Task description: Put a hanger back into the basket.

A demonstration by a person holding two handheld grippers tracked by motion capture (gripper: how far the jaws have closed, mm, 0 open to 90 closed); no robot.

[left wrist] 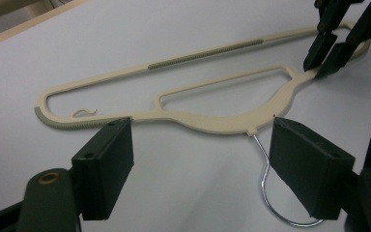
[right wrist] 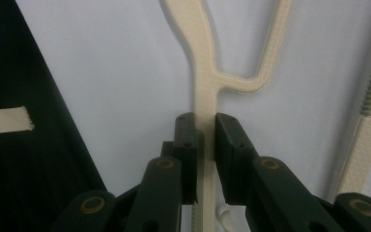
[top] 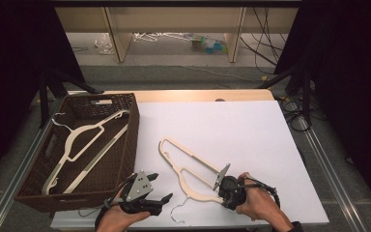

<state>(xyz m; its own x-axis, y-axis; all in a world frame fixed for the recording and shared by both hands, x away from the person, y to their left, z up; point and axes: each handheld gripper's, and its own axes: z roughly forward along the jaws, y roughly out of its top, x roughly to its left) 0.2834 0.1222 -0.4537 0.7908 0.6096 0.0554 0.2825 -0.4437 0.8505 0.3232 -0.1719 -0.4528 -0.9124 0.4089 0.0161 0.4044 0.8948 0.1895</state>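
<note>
A cream plastic hanger [top: 182, 178] with a metal hook [top: 178, 212] lies flat on the white tabletop [top: 232, 130], near the front. My right gripper [top: 221, 176] is shut on one of its thin arms; in the right gripper view the pads [right wrist: 224, 133] press both sides of the hanger's bar [right wrist: 200, 58]. My left gripper [top: 159, 187] stands open at the front left, a little short of the hanger. In the left gripper view its jaws [left wrist: 200, 140] are wide apart with nothing between them; beyond them lie the hanger [left wrist: 212, 123], its hook [left wrist: 265, 183] and the right gripper [left wrist: 326, 60].
A dark wicker basket [top: 130, 140] stands at the table's left with another cream hanger [top: 84, 145] inside. Black drapes flank the table, and cables [top: 294, 113] trail off the far right corner. The table's front edge is just beneath the hands.
</note>
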